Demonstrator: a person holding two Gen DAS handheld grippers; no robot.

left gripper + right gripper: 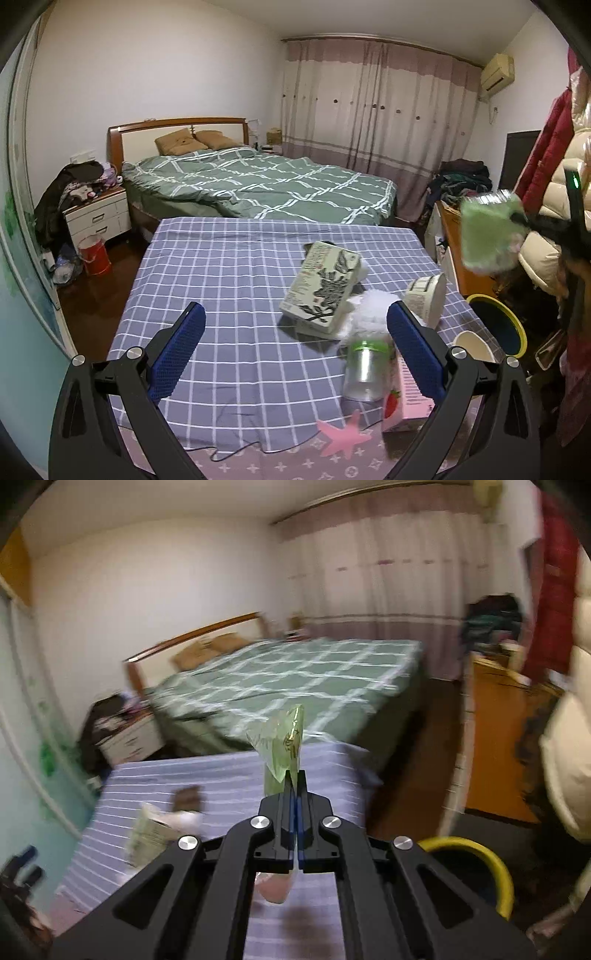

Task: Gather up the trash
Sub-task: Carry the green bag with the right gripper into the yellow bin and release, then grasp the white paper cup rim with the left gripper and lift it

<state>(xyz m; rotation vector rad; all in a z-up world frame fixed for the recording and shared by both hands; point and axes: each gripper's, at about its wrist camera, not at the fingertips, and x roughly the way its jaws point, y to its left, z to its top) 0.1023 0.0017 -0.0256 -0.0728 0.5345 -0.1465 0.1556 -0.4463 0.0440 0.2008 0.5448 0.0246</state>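
Black gripper arms fill the foreground of both wrist views. Right gripper [295, 786]: fingers pressed together, pinching a thin green wrapper [284, 746] by its lower end; the wrapper's long axis runs up and forward from the fingertips, in line with the fingers. Seen from the left wrist, the same wrapper [491, 236] appears blurred, held in the air beyond the right edge of the table [221, 266] and above the yellow-rimmed bin [498, 325]. In the right wrist view the bin [487, 860] lies below and to the right of the fingers, just beside the table edge. The coming move therefore appears to turn on this one relation: the wrapper must be brought over the bin mouth, which lies lower and to the right, before release. Left gripper [295, 350]: blue pads spread wide, holding nothing, hovering over the checked cloth. Between and just ahead of its fingers lie more candidates for collection: a printed carton [321, 291], a clear jar [364, 373] and a pink carton [404, 398] by its right finger. The left hand is judged nearer to these.
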